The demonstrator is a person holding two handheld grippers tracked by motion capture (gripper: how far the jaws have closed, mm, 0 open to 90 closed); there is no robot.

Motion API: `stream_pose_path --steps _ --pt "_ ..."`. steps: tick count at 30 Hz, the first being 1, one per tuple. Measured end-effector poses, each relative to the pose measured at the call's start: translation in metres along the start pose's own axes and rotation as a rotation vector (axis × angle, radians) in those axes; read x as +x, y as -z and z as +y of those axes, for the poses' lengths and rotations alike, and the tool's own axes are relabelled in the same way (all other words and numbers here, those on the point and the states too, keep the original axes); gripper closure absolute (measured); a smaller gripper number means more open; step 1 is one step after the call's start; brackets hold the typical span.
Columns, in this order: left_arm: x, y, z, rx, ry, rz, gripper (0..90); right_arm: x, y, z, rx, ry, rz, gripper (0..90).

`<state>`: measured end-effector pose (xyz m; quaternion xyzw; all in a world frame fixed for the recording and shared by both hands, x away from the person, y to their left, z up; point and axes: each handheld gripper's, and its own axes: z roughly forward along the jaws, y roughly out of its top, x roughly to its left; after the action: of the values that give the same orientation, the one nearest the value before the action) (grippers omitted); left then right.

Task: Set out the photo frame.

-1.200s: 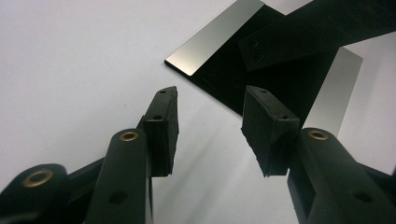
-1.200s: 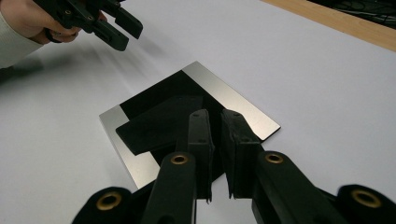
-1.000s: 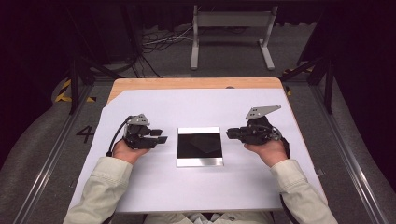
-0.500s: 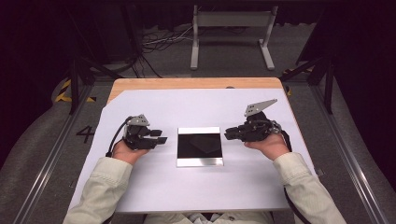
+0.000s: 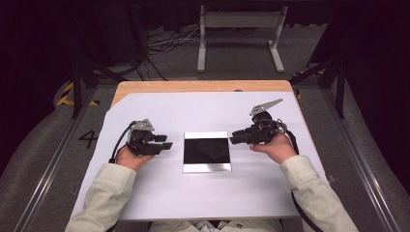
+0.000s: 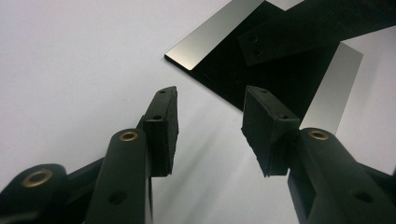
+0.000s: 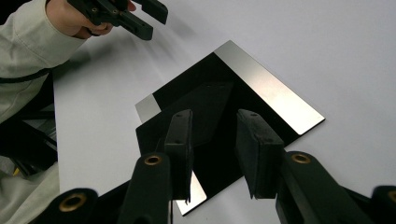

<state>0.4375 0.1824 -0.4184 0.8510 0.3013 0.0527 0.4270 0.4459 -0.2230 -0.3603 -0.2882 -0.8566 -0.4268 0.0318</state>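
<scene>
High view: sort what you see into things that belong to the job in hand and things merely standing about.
In the job: mirror plate; left gripper, open; right gripper, jaws just opening, nothing between them.
Standing about: white table cover; metal stand; floor cables.

square mirror plate (image 5: 207, 152), glossy, dark-reflecting, silver-edged; lying flat at centre of white table sheet (image 5: 193, 193), untouched.

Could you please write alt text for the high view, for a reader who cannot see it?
A square mirror-like plate lies flat on a white table. A person's hands aim the left gripper and the right gripper at it from either side, both open and holding nothing; the right gripper's fingers have just been opening.
</scene>
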Motion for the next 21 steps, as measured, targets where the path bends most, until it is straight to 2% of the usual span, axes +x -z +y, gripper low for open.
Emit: stream_pose_path --steps 5,13,21 --pt "0.000 0.000 -0.001 0.003 0.001 0.000 55.8 0.000 -0.004 0.002 0.018 -0.038 -0.009 65.4" --pt "0.001 0.000 -0.001 0.005 0.000 0.003 55.8 0.003 -0.011 0.008 0.036 -0.055 -0.006 60.0" --pt "0.001 0.000 -0.001 0.003 0.008 0.006 55.7 0.005 -0.021 0.011 0.076 -0.075 0.002 55.4"
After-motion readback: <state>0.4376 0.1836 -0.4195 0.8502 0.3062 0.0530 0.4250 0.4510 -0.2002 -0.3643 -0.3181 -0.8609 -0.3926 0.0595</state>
